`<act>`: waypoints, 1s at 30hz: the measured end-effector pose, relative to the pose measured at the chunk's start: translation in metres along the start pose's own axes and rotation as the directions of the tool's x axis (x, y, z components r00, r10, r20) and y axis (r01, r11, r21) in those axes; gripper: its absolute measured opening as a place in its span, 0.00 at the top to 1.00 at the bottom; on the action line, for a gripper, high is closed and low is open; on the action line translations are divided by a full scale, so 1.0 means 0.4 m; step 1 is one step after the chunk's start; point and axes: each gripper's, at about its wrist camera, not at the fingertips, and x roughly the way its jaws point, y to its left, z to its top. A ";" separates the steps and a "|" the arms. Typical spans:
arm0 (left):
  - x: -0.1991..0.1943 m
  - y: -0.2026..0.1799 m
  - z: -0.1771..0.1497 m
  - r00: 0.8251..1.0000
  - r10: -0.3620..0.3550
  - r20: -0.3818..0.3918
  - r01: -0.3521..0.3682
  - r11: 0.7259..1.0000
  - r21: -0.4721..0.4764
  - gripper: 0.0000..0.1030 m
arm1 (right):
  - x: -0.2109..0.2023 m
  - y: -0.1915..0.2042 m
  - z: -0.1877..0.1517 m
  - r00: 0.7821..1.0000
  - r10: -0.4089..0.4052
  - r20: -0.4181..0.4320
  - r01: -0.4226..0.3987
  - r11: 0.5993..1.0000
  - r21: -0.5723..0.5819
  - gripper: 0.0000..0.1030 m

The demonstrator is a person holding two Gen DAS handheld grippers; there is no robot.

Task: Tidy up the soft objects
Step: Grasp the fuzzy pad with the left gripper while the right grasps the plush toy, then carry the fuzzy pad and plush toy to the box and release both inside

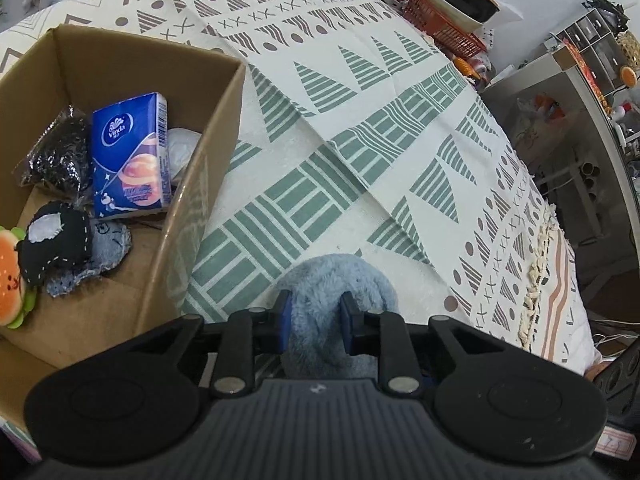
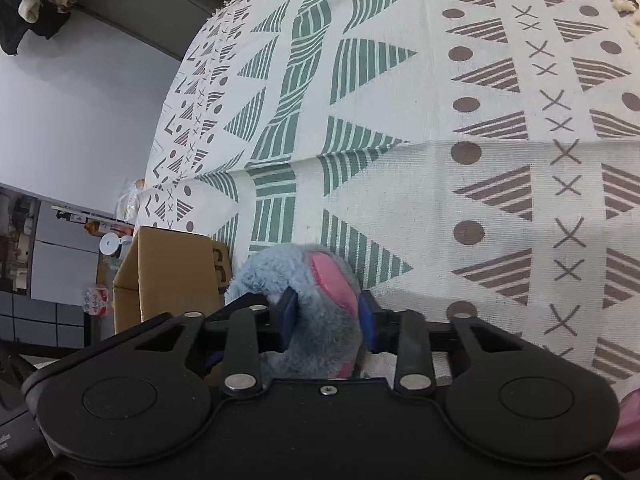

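Both grippers pinch the blue plush over the patterned cloth (image 1: pixel 400 128): the left gripper (image 1: pixel 316 312) squeezes its fur (image 1: pixel 336 280) beside the box (image 1: pixel 208 168), and the right gripper (image 2: pixel 328 316) clamps a pink-lined part (image 2: pixel 332 280). Only the left view shows the box's contents, a tissue pack (image 1: pixel 132 156) among small soft toys. Only the right view shows the plush's pink patch.

Burger-shaped plush (image 1: pixel 10 276) cut off by frame's left edge. Cardboard box (image 1: pixel 208 184): near corner runs out lower left. Blue plush (image 1: pixel 340 280): lower part hidden behind left gripper (image 1: pixel 314 312) body. White item (image 1: pixel 184 148) mostly hidden behind tissue pack (image 1: pixel 130 156).
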 end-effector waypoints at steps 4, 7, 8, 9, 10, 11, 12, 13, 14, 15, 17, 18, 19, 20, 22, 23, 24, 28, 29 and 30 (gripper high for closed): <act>-0.022 -0.011 0.000 1.000 -0.008 0.011 0.008 1.000 0.012 0.78 | -0.023 0.006 -0.008 1.000 0.006 0.018 -0.006 1.000 -0.007 0.79; -0.050 -0.023 -0.008 0.999 -0.021 0.031 0.020 0.999 0.035 0.78 | -0.049 0.007 -0.010 0.999 0.024 0.039 -0.023 1.000 -0.009 0.79; -0.060 -0.026 -0.012 0.999 -0.026 0.039 0.025 0.999 0.038 0.78 | -0.056 0.008 -0.010 0.999 0.029 0.042 -0.029 1.000 -0.008 0.79; -0.069 -0.026 -0.014 0.998 -0.033 0.047 0.031 0.999 0.036 0.78 | -0.064 0.008 -0.011 0.998 0.035 0.046 -0.035 0.999 -0.008 0.79; -0.080 -0.027 -0.015 0.998 -0.039 0.056 0.037 0.999 0.033 0.78 | -0.072 0.012 -0.013 0.998 0.042 0.052 -0.042 0.999 -0.013 0.79; -0.092 -0.026 -0.017 0.997 -0.043 0.065 0.041 0.999 0.032 0.78 | -0.080 0.017 -0.016 0.997 0.050 0.059 -0.049 0.999 -0.021 0.79; -0.105 -0.027 -0.018 0.996 -0.044 0.074 0.042 0.999 0.030 0.78 | -0.089 0.023 -0.020 0.996 0.058 0.066 -0.056 0.998 -0.032 0.79; -0.116 -0.027 -0.019 0.996 -0.043 0.081 0.041 0.999 0.030 0.78 | -0.097 0.029 -0.023 0.995 0.066 0.071 -0.063 0.997 -0.042 0.79; -0.129 -0.030 -0.020 0.995 -0.042 0.090 0.039 0.999 0.034 0.78 | -0.105 0.035 -0.026 0.994 0.075 0.075 -0.072 0.996 -0.051 0.79; -0.140 -0.033 -0.020 0.994 -0.041 0.098 0.038 0.999 0.038 0.78 | -0.112 0.041 -0.028 0.993 0.084 0.079 -0.080 0.995 -0.058 0.79; -0.165 -0.042 -0.022 0.992 -0.041 0.117 0.035 0.998 0.049 0.78 | -0.127 0.049 -0.032 0.991 0.104 0.089 -0.098 0.993 -0.071 0.79; -0.174 -0.046 -0.024 0.991 -0.040 0.124 0.034 0.998 0.054 0.78 | -0.134 0.052 -0.034 0.989 0.113 0.094 -0.106 0.991 -0.077 0.80; -0.184 -0.049 -0.025 0.990 -0.041 0.131 0.033 0.998 0.058 0.78 | -0.143 0.056 -0.036 0.988 0.122 0.099 -0.114 0.990 -0.083 0.80; -0.194 -0.052 -0.027 0.989 -0.042 0.139 0.033 0.998 0.061 0.78 | -0.151 0.060 -0.038 0.986 0.130 0.105 -0.121 0.989 -0.091 0.80; -0.213 -0.057 -0.030 0.987 -0.042 0.153 0.032 0.997 0.067 0.78 | -0.164 0.067 -0.042 0.982 0.148 0.114 -0.136 0.985 -0.107 0.80; -0.222 -0.060 -0.032 0.986 -0.041 0.160 0.030 0.997 0.070 0.78 | -0.170 0.069 -0.045 0.981 0.157 0.118 -0.143 0.983 -0.115 0.80; -0.231 -0.062 -0.033 0.985 -0.041 0.165 0.029 0.997 0.072 0.78 | -0.176 0.072 -0.048 0.979 0.165 0.121 -0.150 0.981 -0.121 0.80; -0.260 -0.066 -0.036 0.983 -0.042 0.178 0.029 0.997 0.078 0.78 | -0.197 0.083 -0.056 0.973 0.189 0.134 -0.169 0.975 -0.146 0.80; -0.267 -0.066 -0.037 0.982 -0.044 0.182 0.030 0.997 0.078 0.78 | -0.201 0.087 -0.059 0.971 0.194 0.139 -0.173 0.973 -0.153 0.80; -0.273 -0.066 -0.039 0.981 -0.044 0.189 0.030 0.996 0.079 0.78 | -0.206 0.090 -0.061 0.969 0.200 0.143 -0.177 0.971 -0.160 0.80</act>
